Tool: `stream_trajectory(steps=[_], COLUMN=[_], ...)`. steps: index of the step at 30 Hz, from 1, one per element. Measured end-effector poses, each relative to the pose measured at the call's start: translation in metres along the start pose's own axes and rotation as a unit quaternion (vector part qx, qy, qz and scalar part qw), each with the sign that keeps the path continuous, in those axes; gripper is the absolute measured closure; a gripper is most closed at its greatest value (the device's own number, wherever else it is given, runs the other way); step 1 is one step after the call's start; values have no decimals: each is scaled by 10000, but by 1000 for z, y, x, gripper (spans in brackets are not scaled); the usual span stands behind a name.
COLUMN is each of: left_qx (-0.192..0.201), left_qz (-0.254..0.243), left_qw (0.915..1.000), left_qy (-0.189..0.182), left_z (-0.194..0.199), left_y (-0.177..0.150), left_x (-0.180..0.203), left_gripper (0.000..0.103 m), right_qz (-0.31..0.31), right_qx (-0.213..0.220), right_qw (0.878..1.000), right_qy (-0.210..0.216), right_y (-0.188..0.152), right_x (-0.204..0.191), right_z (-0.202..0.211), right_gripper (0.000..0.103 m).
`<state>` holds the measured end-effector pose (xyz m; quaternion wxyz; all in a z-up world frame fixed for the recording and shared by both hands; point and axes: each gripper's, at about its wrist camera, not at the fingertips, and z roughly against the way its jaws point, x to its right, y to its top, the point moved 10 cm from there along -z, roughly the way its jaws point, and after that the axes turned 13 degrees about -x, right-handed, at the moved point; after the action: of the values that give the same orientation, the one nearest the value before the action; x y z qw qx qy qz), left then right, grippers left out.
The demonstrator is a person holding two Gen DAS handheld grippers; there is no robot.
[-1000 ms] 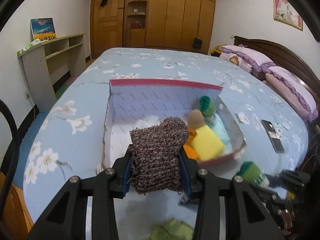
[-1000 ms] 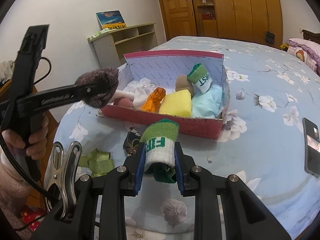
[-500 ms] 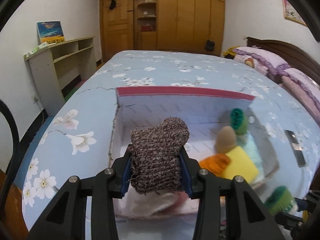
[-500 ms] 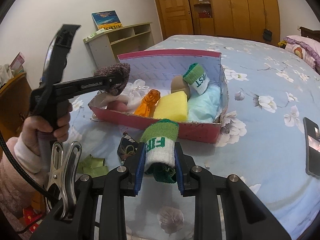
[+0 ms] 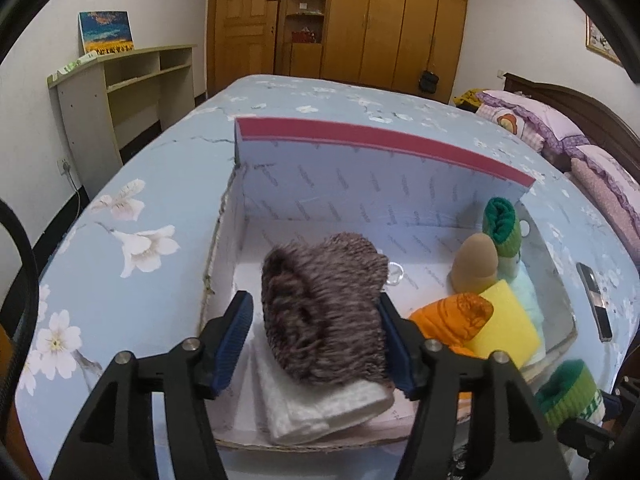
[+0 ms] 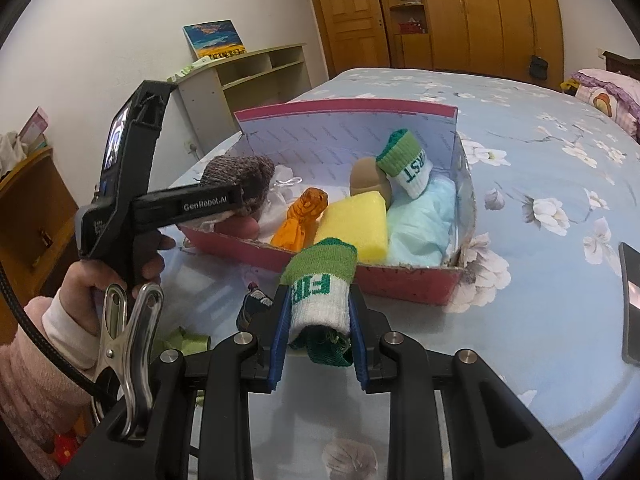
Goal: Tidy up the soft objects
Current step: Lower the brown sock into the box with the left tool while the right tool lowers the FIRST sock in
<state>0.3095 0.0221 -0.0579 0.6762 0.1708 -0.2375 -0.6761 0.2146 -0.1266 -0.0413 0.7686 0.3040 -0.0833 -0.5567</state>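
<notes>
A brown knit roll (image 5: 324, 312) sits between the jaws of my left gripper (image 5: 314, 308), low over the left part of the red-rimmed cardboard box (image 5: 380, 136). The jaws are opening, and the left pad stands clear of the roll. Under it lies a white folded cloth (image 5: 320, 404). My right gripper (image 6: 319, 300) is shut on a green and white sock roll (image 6: 324, 264), just in front of the box's front wall (image 6: 400, 280). Seen from the right wrist, the left gripper (image 6: 236, 196) reaches into the box, held by a person's hand (image 6: 120, 276).
The box's right half holds an orange item (image 5: 452, 316), a yellow sponge (image 5: 504, 328), a tan egg shape (image 5: 476, 260), a second green sock roll (image 5: 500, 228) and a pale blue cloth (image 6: 424, 224). On the bed lie a phone (image 6: 632, 300), a green cloth (image 6: 188, 340) and a small dark item (image 6: 252, 308).
My left gripper moved forward and down into the box with the knit roll, and its jaws spread, the left pad coming off the roll. The right gripper stayed put.
</notes>
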Motion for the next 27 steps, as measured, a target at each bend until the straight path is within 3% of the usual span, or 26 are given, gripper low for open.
stream_trajectory(steps=[10,20,27], left_qx=[44,269,222], left_qz=[273,147,62], left_qw=[9992,9991,9997], left_qy=[-279,-291,-62], left_z=[18,47,54], left_y=[0,-1,-12], left_x=[-2,1,-2], left_gripper=[36,35,35], right_qz=[11,0,-2], right_qx=[65,159,224], right_qw=[10000,9999,9997], right_qy=[9,35,46], right_y=[17,29,42], right_x=[-5,-8,-10], right_z=[-4,-4,-6], right_gripper=[75,75,75])
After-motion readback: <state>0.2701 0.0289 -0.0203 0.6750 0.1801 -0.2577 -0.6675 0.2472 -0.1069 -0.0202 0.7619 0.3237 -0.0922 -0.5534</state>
